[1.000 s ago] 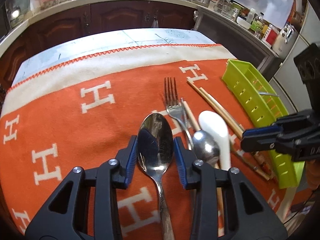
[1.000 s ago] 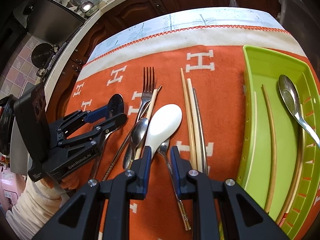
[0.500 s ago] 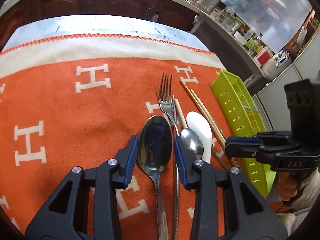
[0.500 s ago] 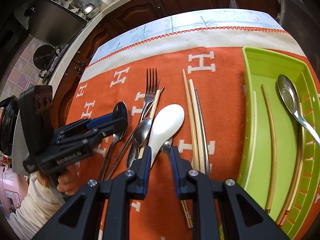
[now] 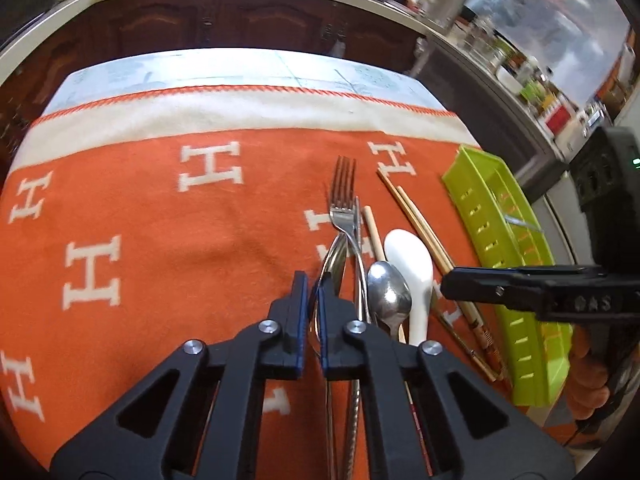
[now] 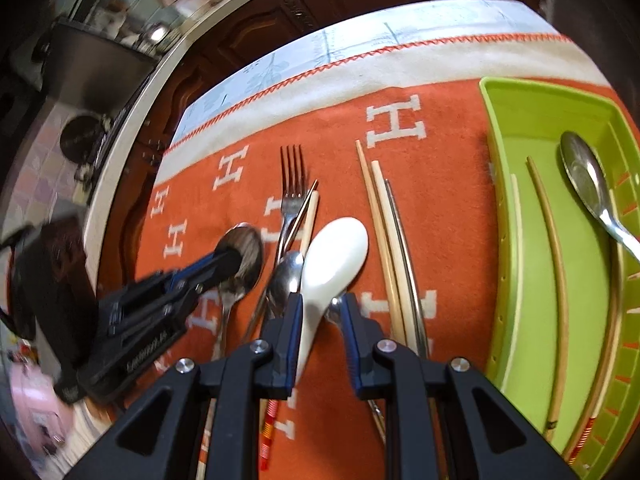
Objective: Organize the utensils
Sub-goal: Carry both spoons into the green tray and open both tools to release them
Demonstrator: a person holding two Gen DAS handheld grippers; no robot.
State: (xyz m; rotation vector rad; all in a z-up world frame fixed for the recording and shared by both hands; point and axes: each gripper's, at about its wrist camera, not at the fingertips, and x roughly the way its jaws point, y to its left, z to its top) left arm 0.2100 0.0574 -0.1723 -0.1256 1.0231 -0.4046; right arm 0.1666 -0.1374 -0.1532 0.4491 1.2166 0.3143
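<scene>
Utensils lie on an orange cloth: a fork [image 5: 343, 196], a small steel spoon [image 5: 388, 294], a white ceramic spoon [image 6: 336, 252], wooden chopsticks [image 6: 378, 216]. My left gripper [image 5: 313, 294] is shut on a large steel spoon [image 5: 333, 258], which stands tilted on its edge; it also shows in the right wrist view [image 6: 242, 256]. My right gripper [image 6: 320, 312] is open, its jaws either side of the white spoon's handle. A green tray [image 6: 532, 128] on the right holds a steel spoon [image 6: 588, 184] and chopsticks.
The orange cloth [image 5: 160, 220] with white H letters covers the table, with a cream border at the far edge. Dark wooden cabinets [image 5: 248, 24] and a cluttered counter stand behind. The green tray [image 5: 476, 184] sits by the table's right edge.
My left gripper has shut on the large steel spoon, and the spoon has turned up on its edge. My right gripper stays open around the white spoon's handle.
</scene>
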